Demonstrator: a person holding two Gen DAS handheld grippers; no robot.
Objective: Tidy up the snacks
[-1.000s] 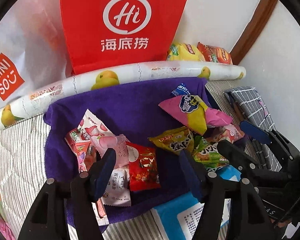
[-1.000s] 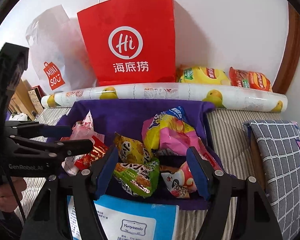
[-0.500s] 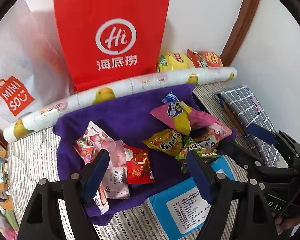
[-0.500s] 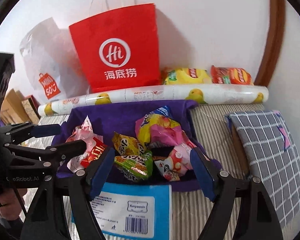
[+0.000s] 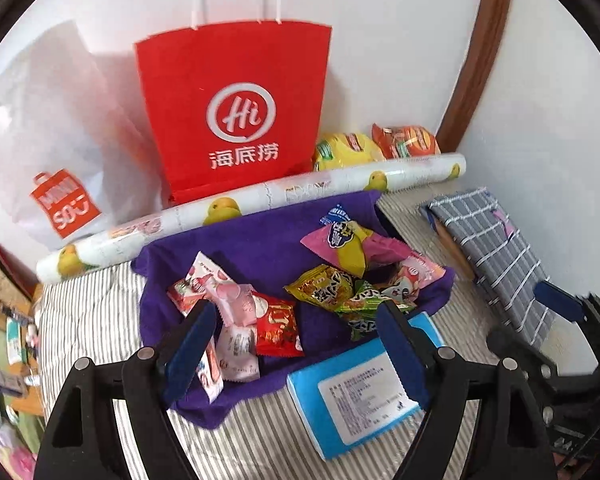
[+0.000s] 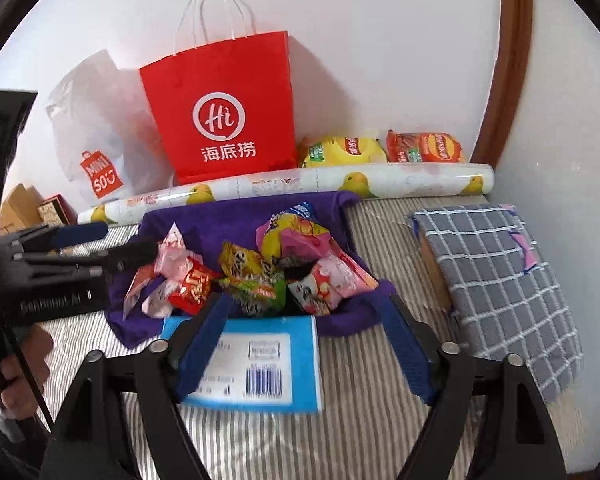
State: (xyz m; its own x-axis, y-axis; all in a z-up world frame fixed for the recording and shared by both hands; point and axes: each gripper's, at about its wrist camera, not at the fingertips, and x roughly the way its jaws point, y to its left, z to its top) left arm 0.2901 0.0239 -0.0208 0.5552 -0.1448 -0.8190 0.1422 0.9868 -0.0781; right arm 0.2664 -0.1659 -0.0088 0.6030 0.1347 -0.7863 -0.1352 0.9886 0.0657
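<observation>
Several snack packets lie on a purple towel (image 5: 256, 244) on the striped bed. On the left are pink packets (image 5: 224, 292) and a red packet (image 5: 278, 326). On the right are a yellow packet (image 5: 324, 286), a green packet (image 5: 360, 308) and a pink-and-yellow bag (image 5: 348, 244). My left gripper (image 5: 296, 348) is open and empty, above the towel's near edge. My right gripper (image 6: 304, 344) is open and empty, above a blue box (image 6: 260, 360). The snack pile (image 6: 252, 276) lies just beyond it.
A red paper bag (image 5: 236, 108), a white plastic bag (image 5: 56, 152) and two chip bags (image 5: 376, 146) stand against the wall behind a printed roll (image 5: 260, 196). A grey checked cloth (image 6: 496, 280) lies right. The blue box (image 5: 356, 392) sits at the towel's front.
Both grippers have pulled back and up from the snacks, so the pile looks smaller and farther. Both stayed open and empty.
</observation>
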